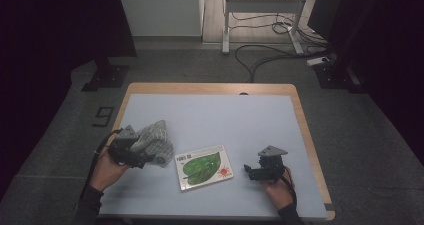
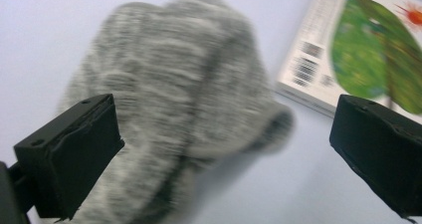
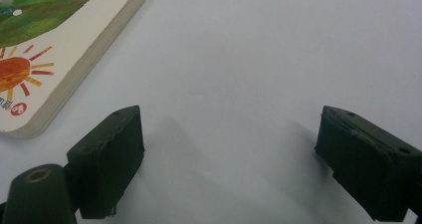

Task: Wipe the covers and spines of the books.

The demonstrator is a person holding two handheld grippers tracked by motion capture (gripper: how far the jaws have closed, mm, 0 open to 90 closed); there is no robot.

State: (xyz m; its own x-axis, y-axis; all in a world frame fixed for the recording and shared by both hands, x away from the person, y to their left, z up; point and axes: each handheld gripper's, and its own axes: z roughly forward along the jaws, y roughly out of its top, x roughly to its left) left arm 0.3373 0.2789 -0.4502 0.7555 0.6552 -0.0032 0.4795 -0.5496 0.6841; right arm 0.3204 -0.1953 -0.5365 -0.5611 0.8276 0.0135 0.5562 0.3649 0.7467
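A grey knitted cloth (image 1: 156,139) lies crumpled on the left of the table. My left gripper (image 1: 144,157) is at its near edge. In the left gripper view the cloth (image 2: 174,94) bulges between and beyond the open jaws of the left gripper (image 2: 224,134), blurred, and neither pad presses on it. A picture book (image 1: 204,166) with a green leaf and a red sun on its cover lies flat at the middle front. My right gripper (image 1: 250,172) rests just right of the book, open over bare table (image 3: 229,134), with the book's corner (image 3: 45,59) at its left.
A pale blue mat (image 1: 235,120) covers the wooden table (image 1: 305,130). Its far half and right side are bare. Beyond the table are grey floor, loose cables (image 1: 265,55) and a white desk frame (image 1: 227,20).
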